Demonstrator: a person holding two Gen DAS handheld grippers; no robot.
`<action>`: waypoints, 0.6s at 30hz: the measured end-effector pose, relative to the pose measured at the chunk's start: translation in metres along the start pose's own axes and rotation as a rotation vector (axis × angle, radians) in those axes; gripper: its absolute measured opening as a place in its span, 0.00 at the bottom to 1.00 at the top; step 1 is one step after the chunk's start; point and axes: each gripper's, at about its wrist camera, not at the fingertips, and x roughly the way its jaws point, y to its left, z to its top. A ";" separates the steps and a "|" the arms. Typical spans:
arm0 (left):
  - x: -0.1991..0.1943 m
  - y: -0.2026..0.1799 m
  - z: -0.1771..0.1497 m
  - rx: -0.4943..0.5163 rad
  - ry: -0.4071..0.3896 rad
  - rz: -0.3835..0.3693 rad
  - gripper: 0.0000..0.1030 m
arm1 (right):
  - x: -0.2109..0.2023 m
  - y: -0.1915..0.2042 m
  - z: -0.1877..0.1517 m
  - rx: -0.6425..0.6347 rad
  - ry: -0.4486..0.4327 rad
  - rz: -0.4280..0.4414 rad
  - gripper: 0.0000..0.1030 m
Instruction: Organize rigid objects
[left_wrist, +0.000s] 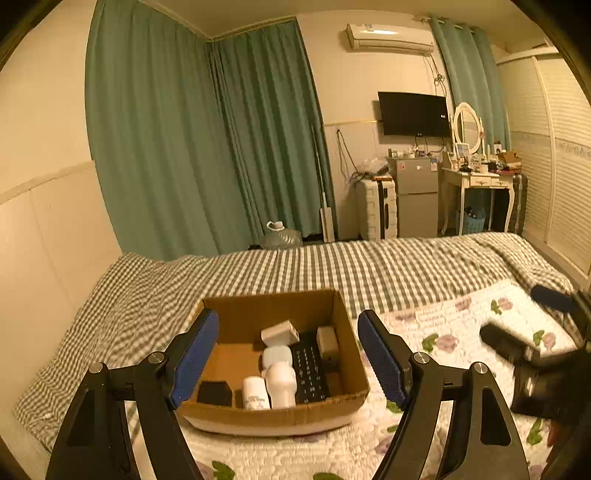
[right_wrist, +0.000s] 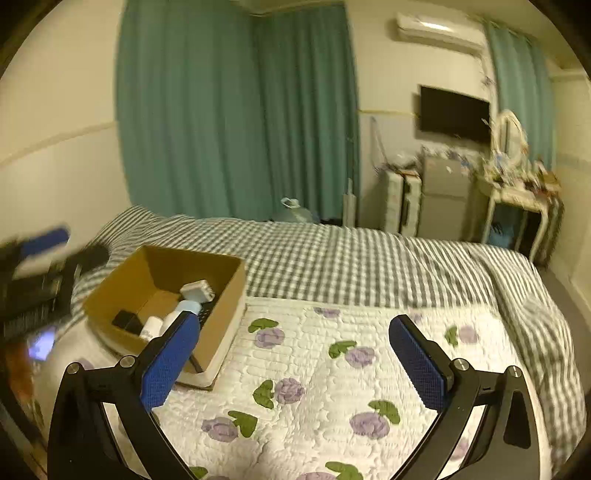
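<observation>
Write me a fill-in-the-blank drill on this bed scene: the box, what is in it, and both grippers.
1. The cardboard box sits on the ____ quilt.
2. The black remote control lies ____ the box.
3. The left gripper and the right gripper both have their jaws ____, gripping nothing.
4. The two white bottles stand at the box's ____ wall.

Missing words: floral; inside; open; near

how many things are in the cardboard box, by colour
White or pale items: 5, among them the white cylindrical bottle, the taller white bottle, the pale rounded case, the white rectangular block and the beige block
Black items: 2, the black keypad remote and the small black cube
Total: 7 in the brown cardboard box
</observation>
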 end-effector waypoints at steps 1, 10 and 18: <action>0.001 0.000 -0.003 -0.004 0.008 -0.001 0.78 | 0.000 -0.001 -0.001 0.006 -0.006 -0.009 1.00; 0.011 0.003 -0.016 -0.030 0.055 -0.011 0.78 | -0.002 0.002 -0.002 0.002 -0.014 -0.005 1.00; 0.017 0.009 -0.019 -0.047 0.078 -0.015 0.78 | 0.001 0.004 -0.003 -0.002 -0.006 -0.004 1.00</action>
